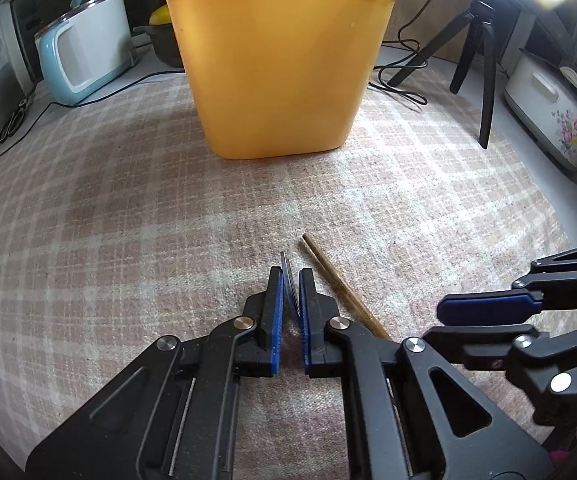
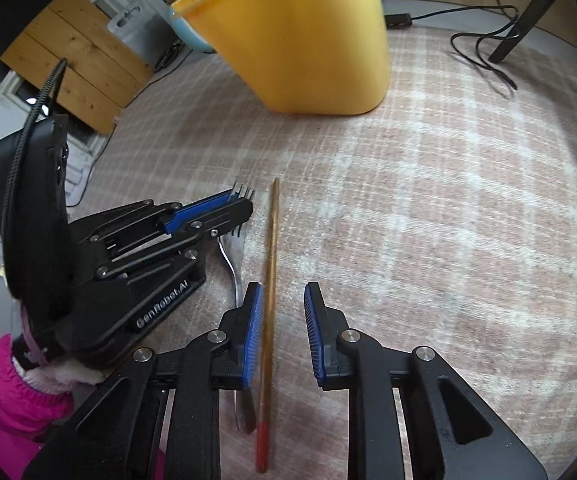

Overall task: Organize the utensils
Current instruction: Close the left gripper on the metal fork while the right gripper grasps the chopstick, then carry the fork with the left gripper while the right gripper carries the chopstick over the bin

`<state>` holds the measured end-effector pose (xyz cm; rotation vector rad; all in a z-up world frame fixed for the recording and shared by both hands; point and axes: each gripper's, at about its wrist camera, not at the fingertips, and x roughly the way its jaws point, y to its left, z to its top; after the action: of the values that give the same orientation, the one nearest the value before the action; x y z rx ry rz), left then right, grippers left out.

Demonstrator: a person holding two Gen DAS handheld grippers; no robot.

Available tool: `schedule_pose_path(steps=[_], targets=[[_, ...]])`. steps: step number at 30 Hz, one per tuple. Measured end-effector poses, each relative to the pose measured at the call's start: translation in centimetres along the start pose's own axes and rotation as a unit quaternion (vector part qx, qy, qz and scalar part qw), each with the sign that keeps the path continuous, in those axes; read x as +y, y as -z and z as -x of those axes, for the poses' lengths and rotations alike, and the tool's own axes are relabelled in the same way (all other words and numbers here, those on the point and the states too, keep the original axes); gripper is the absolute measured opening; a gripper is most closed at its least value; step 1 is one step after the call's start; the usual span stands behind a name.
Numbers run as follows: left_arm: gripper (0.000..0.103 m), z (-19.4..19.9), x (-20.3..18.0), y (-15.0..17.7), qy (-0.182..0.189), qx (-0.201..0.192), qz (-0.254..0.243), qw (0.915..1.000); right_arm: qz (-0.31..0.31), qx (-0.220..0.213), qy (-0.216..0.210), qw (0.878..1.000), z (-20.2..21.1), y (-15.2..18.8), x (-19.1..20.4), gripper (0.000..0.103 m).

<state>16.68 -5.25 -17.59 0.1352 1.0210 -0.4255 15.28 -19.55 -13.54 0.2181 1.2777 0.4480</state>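
Left wrist view
- Left claw (image 1: 290, 280): pads clamped on the fork (image 1: 289, 286), seen edge-on as a thin metal sliver between the blue pads.
- Chopstick (image 1: 344, 286): lies on the plaid cloth (image 1: 128, 208), just right of the left claw, running diagonally; its near end is hidden behind the claw linkage.
- Yellow bin (image 1: 280, 64): upright on the cloth, straight ahead of the left claw, well apart; bare cloth between.
- Right claw (image 1: 488, 308): enters from the right edge, just beyond the chopstick.
- Around the bin: blue-white appliance (image 1: 84, 48) to its left, black tripod (image 1: 476, 60) and cables to its right, flowered white cooker (image 1: 548, 108) further right.

Right wrist view
- Right claw (image 2: 284, 300): pads apart, nothing gripped; the chopstick (image 2: 270, 280) runs between them, close against the left-hand pad.
- Chopstick: red-tipped near end toward the camera, far end pointing toward the bin.
- Fork (image 2: 238, 276): handle on the surface left of the chopstick, partly under the right claw's pad; tines poke out past the left claw (image 2: 240, 204), which closes on the fork's head.
- Yellow bin (image 2: 308, 40): beyond both claws.
- Pink sleeve (image 2: 4, 400): lower left, behind the left claw body.
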Motion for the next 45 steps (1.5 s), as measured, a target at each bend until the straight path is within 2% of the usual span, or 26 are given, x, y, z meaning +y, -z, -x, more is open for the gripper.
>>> schedule_pose_path(steps=[6, 11, 13, 21, 28, 32, 35, 39, 45], targets=[[0.005, 0.1, 0.5, 0.1, 0.000, 0.001, -0.004, 1.0000, 0.014, 0.012, 0.018, 1.000, -1.8, -0.5, 1.8, 0.015], [0.005, 0.4, 1.8, 0.2, -0.002, -0.001, 0.006, 1.0000, 0.024, 0.028, 0.053, 0.998, -3.9, -0.7, 2.7, 0.014], [0.005, 0.5, 2.3, 0.3, -0.004, -0.001, 0.007, 1.0000, 0.040, 0.022, 0.074, 0.996, -4.1, -0.9, 3.2, 0.005], [0.005, 0.4, 2.1, -0.2, -0.022, 0.004, -0.018, 0.9996, 0.032, 0.027, 0.111, 0.993, -3.5, -1.7, 1.4, 0.005], [0.005, -1.0, -0.6, -1.1, -0.037, 0.014, -0.058, 0.9975, 0.015, 0.033, 0.104, 0.994, -3.3, -2.4, -0.1, 0.005], [0.005, -1.4, -0.9, -1.3, -0.035, 0.011, -0.057, 0.9977, 0.026, 0.032, 0.102, 0.994, -3.1, -2.5, -0.2, 0.005], [0.004, -1.2, -0.1, -1.4, -0.018, 0.010, -0.035, 0.9992, 0.033, 0.030, 0.098, 0.994, -2.6, -2.4, -0.5, 0.005], [0.001, -0.4, 1.6, -1.2, 0.006, 0.010, 0.021, 0.9997, 0.013, 0.014, 0.076, 0.997, -1.7, -1.9, -1.4, 0.005], [0.000, 1.9, 2.4, -0.8, 0.011, -0.005, 0.050, 0.9987, 0.003, -0.023, 0.051, 0.998, 1.0, -1.2, -2.7, 0.005]])
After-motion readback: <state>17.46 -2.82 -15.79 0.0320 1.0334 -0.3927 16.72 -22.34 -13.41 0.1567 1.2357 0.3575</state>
